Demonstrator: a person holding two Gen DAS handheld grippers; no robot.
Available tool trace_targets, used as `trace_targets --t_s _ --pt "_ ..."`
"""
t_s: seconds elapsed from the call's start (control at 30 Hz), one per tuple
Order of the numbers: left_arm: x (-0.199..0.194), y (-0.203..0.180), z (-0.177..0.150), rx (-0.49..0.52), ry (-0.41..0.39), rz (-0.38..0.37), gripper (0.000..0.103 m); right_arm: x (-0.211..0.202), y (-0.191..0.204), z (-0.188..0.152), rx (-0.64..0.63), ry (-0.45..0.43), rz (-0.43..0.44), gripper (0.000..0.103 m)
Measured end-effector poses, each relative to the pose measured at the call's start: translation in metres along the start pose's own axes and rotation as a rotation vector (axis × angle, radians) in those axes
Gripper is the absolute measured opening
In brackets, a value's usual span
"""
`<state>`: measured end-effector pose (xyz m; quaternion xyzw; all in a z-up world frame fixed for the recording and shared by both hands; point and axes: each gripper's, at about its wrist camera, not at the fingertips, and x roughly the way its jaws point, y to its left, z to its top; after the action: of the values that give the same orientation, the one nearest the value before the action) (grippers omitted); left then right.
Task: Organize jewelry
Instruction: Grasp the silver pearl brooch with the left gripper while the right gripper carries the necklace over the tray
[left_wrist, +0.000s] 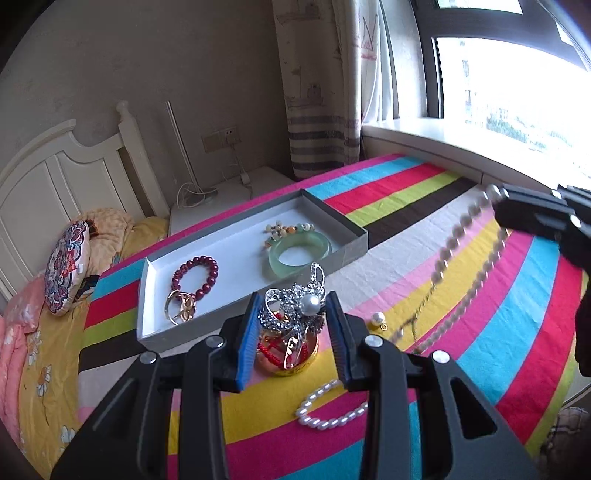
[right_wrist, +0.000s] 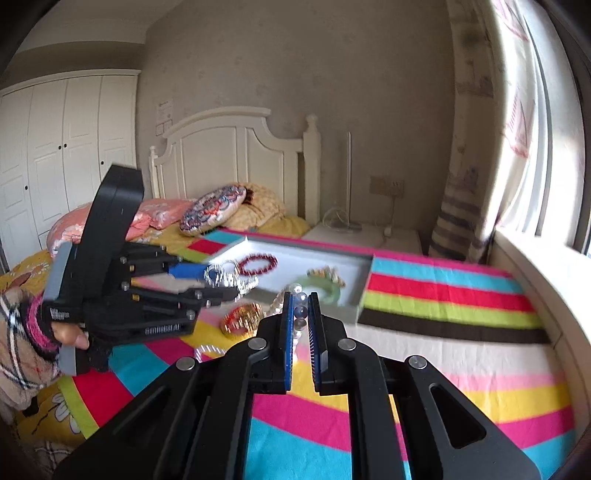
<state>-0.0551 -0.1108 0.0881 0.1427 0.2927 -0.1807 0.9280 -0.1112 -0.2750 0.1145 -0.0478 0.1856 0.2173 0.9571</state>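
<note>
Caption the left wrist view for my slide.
Left gripper clamps a rhinestone pearl brooch before the grey tray.

A white headboard (right_wrist: 236, 147) stands against the beige wall (right_wrist: 295, 66). White closet doors (right_wrist: 62, 147) are near it. Bright light comes through the window (left_wrist: 517, 85) beside a curtain (left_wrist: 317, 92).

Tray (left_wrist: 147, 295) on the striped cloth (left_wrist: 480, 332), frame centre: bead bracelet (left_wrist: 195, 273) and ring (left_wrist: 179, 312) lower left inside, bangle (left_wrist: 297, 256) right. My left claw (left_wrist: 291, 328) before it, brooch (left_wrist: 295, 306) between; gold tin (left_wrist: 291, 358), apparently, beneath. Pearl strand (left_wrist: 328, 406) below.
</note>
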Motion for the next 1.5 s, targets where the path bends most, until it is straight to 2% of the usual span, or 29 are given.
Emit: trace_targets --t_s 0.2,0.43,0.9,1.33,1.5 --pt "-0.024 0.020 -0.005 -0.043 -0.044 -0.006 0.034 -0.003 0.018 0.043 -0.075 -0.071 -0.007 0.011" --pt "-0.035 0.049 -0.006 -0.090 -0.067 0.010 0.034 0.011 0.031 0.085 -0.155 -0.100 -0.038 0.011" --pt "-0.009 0.096 0.011 -0.156 -0.064 0.021 0.034 0.093 0.031 0.158 -0.158 -0.090 -0.067 0.011" --pt "0.050 0.115 0.012 -0.251 -0.039 0.021 0.034 0.170 0.028 0.170 -0.118 -0.041 -0.037 0.011" --pt "0.080 0.114 0.009 -0.285 -0.008 -0.007 0.034 0.193 0.018 0.159 -0.117 0.001 -0.050 0.011"
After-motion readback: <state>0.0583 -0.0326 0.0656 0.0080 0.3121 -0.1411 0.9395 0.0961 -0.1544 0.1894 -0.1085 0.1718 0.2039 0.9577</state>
